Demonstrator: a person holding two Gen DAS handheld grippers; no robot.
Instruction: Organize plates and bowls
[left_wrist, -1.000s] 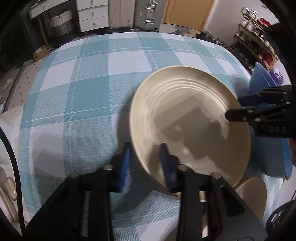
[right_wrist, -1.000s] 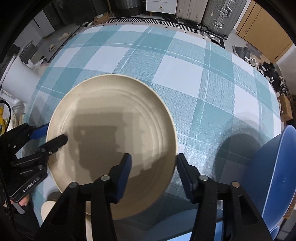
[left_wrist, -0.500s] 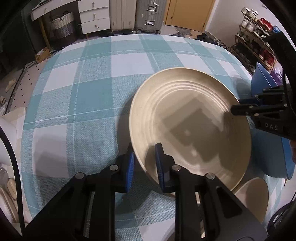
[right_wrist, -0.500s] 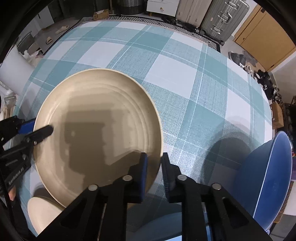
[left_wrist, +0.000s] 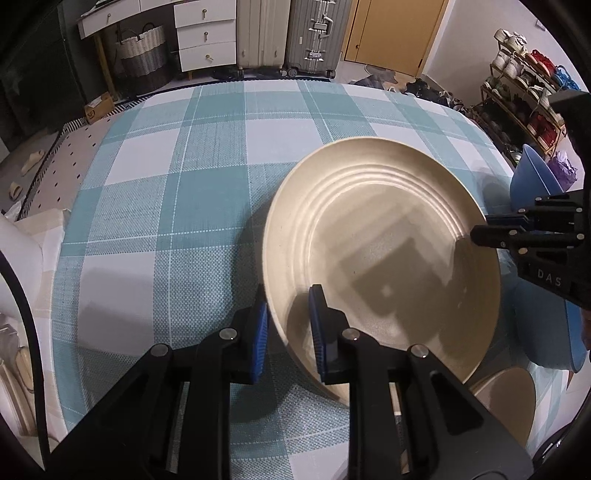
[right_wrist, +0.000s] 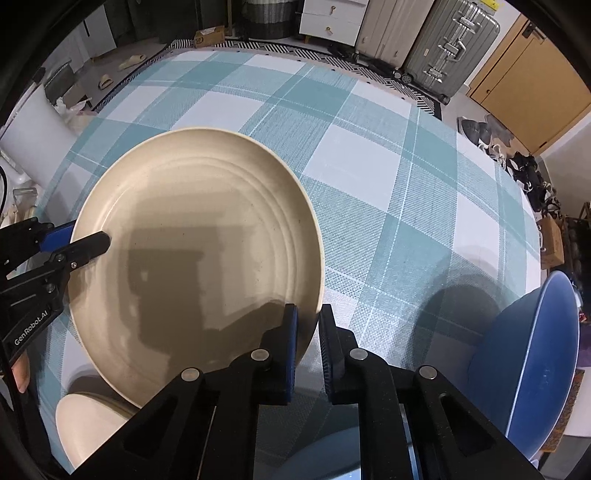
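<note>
A large cream plate (left_wrist: 384, 236) with ringed grooves hangs tilted above the checked tablecloth (left_wrist: 177, 192). My left gripper (left_wrist: 287, 314) is shut on its near-left rim, one blue pad under the edge and one inside. In the right wrist view the same cream plate (right_wrist: 199, 258) fills the left half. My right gripper (right_wrist: 307, 325) is shut on its right rim. The right gripper (left_wrist: 487, 227) appears at the plate's far right edge in the left view. The left gripper (right_wrist: 79, 240) shows at the plate's left edge in the right view.
A small cream bowl (right_wrist: 92, 428) sits under the plate near the table's front edge. A blue bowl (right_wrist: 535, 362) stands at the right edge of the table. Beyond the table are suitcases (left_wrist: 314, 37), white drawers (left_wrist: 205, 33) and a shoe rack (left_wrist: 524, 92).
Both grippers closed from open onto the plate's rim, the right one by a wide margin. The plate has lifted and tilted slightly off the cloth.
</note>
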